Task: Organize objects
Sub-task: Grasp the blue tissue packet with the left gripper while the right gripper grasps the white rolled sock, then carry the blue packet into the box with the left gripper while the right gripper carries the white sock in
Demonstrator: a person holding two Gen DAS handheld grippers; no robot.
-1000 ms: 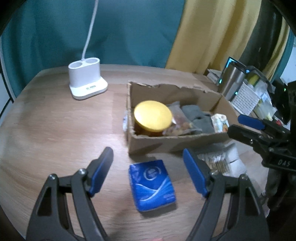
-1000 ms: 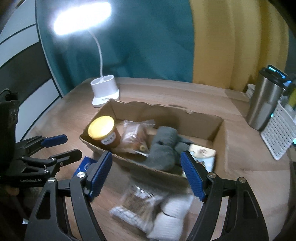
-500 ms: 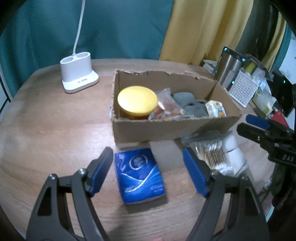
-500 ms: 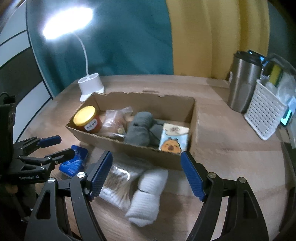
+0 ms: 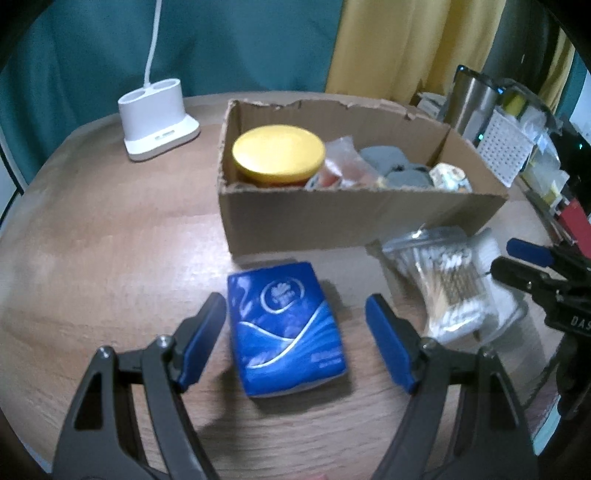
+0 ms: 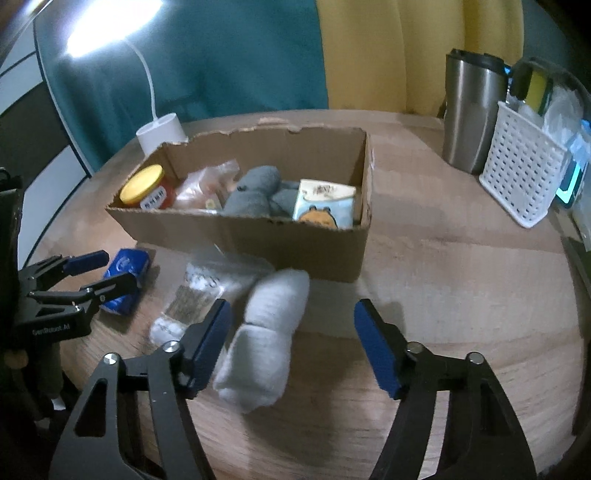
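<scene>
Two tools agape, left tool (image 5: 295, 332) straddling tissue pack (image 5: 286, 328)

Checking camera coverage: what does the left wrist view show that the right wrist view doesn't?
Left wrist only: the blue tissue pack's top face between the open left tongs. Right wrist only: white rolled socks between the open right tongs, the lit lamp head, and a clear look at the steel tumbler and white basket. Both: cardboard box, yellow-lidded jar, cotton swab bag, lamp base.
</scene>
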